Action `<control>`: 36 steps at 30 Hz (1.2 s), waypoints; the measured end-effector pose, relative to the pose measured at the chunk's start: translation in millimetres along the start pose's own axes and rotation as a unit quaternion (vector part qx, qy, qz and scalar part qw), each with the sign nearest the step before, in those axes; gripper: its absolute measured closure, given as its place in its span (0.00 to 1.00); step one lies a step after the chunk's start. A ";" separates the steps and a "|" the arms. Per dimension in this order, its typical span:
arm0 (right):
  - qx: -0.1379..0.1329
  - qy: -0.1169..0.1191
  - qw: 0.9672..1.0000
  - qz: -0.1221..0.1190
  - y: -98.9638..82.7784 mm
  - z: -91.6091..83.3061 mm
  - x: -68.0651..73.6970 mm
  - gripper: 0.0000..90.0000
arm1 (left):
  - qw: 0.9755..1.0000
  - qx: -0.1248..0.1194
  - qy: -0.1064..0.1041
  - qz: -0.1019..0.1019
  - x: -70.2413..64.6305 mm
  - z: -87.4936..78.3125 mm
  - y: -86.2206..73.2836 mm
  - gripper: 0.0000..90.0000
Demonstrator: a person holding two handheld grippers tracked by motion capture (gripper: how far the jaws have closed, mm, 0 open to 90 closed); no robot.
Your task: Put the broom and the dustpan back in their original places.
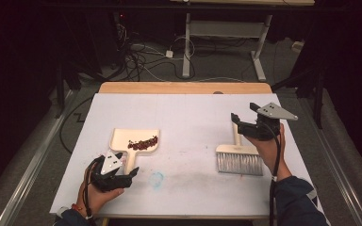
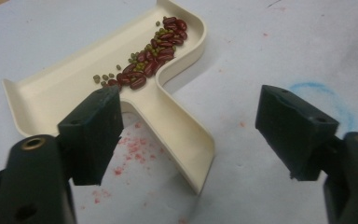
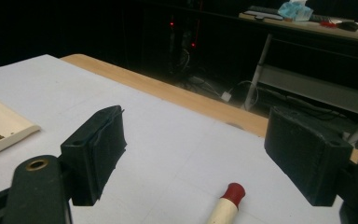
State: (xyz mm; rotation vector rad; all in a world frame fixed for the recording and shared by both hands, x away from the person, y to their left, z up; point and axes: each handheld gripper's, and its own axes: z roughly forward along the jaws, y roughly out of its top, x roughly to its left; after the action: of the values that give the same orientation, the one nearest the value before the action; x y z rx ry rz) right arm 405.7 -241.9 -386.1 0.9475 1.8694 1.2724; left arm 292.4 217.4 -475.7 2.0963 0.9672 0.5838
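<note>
The left gripper holds its two black fingers wide apart over the white worktop. Between them lies the handle end of a cream dustpan, touched by neither finger. Red kidney beans and small green beans sit along the pan's back wall. Red specks and a blue smudge mark the worktop.

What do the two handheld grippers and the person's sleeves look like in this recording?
Both the left gripper and the right gripper are black, each topped by a grey three-cornered plate with small holes. Their jaws are blocky black pads on arms with brass-ringed holes. A black cable trails from each along the forearm. The person wears dark blue sleeves, with a red band at the left wrist.
</note>
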 end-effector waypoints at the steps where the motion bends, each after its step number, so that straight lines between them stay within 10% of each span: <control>1: -0.002 0.000 1.000 0.002 0.6 -1.3 1.0 0.24 | 1.000 -0.001 0.001 0.000 -0.1 -0.3 0.1 0.27; 10: -0.015 0.010 1.000 -0.008 6.4 -8.9 13.6 0.24 | 1.000 -0.020 -0.014 -0.019 3.0 -3.6 0.5 0.23; 17: -0.018 0.019 0.999 -0.020 10.0 -10.5 22.4 0.26 | 0.998 -0.013 -0.022 -0.050 11.0 -3.7 -0.5 0.41; 23: -0.019 0.026 0.999 -0.030 11.4 -11.5 27.3 0.27 | 0.998 0.000 -0.010 -0.070 15.5 -2.0 -1.9 0.28; 27: -0.021 0.031 0.999 -0.029 12.3 -13.4 27.5 0.28 | 0.999 -0.006 -0.019 -0.045 16.0 -5.3 -0.8 0.43; 36: -0.022 0.047 0.998 -0.034 14.4 -18.7 32.6 0.28 | 1.000 -0.014 0.015 -0.011 7.8 -8.0 2.8 0.37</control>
State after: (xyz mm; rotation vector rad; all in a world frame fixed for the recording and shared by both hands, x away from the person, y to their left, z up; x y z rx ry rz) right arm 376.3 -218.9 -371.3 0.8068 1.9205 1.3326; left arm 293.2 225.9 -467.9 2.0547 0.9921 0.6153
